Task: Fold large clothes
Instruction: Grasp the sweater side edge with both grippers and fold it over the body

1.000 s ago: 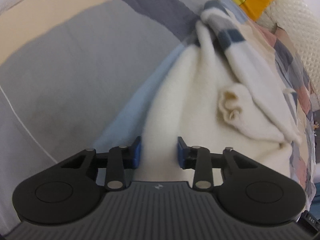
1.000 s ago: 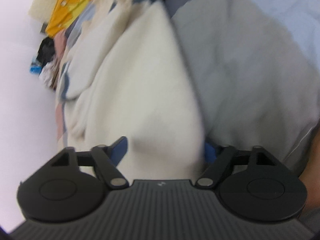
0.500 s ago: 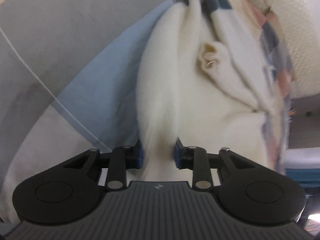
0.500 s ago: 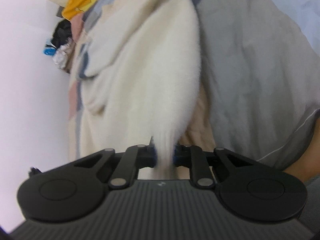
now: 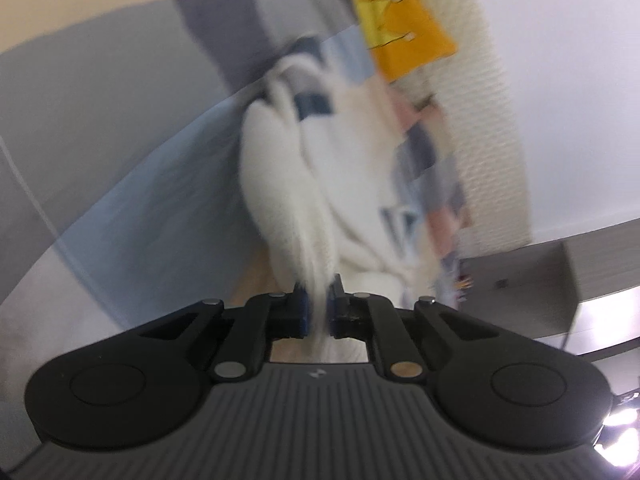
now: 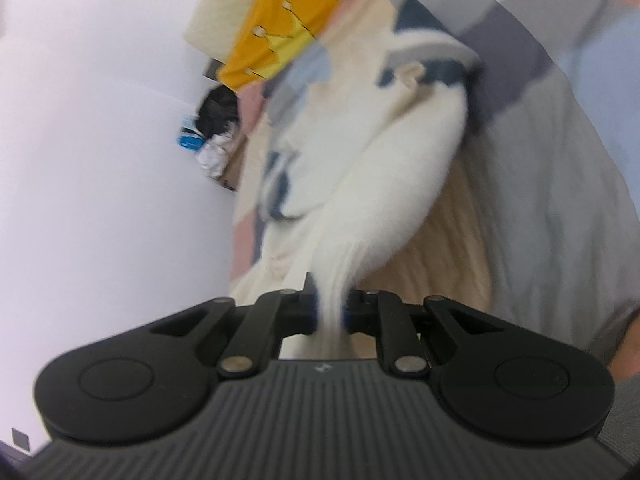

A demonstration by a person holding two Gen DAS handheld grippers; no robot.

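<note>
A cream fleece garment (image 5: 280, 168) with dark blue and grey striped trim lies bunched on a bed. Its near edge is lifted off the patchwork bedspread (image 5: 120, 140). My left gripper (image 5: 318, 312) has a gathered strip of that edge between its blue pads, and its jaws are closing on it. In the right wrist view the same garment (image 6: 384, 184) stretches up from the bedspread (image 6: 560, 160) into my right gripper (image 6: 330, 312), which is shut on another part of the edge. Both views are blurred.
A yellow cushion (image 5: 400, 20) and a cream knitted pillow (image 5: 480, 100) lie at the head of the bed. A grey cabinet (image 5: 520, 280) stands beside the bed. The right wrist view shows the cushion (image 6: 276, 28), a white wall (image 6: 100, 160) and dark clutter (image 6: 218, 112).
Both grippers went from open around the garment's edge to pinching it. Both then rose, lifting the edge off the bedspread, and the views tilted up toward the head of the bed.
</note>
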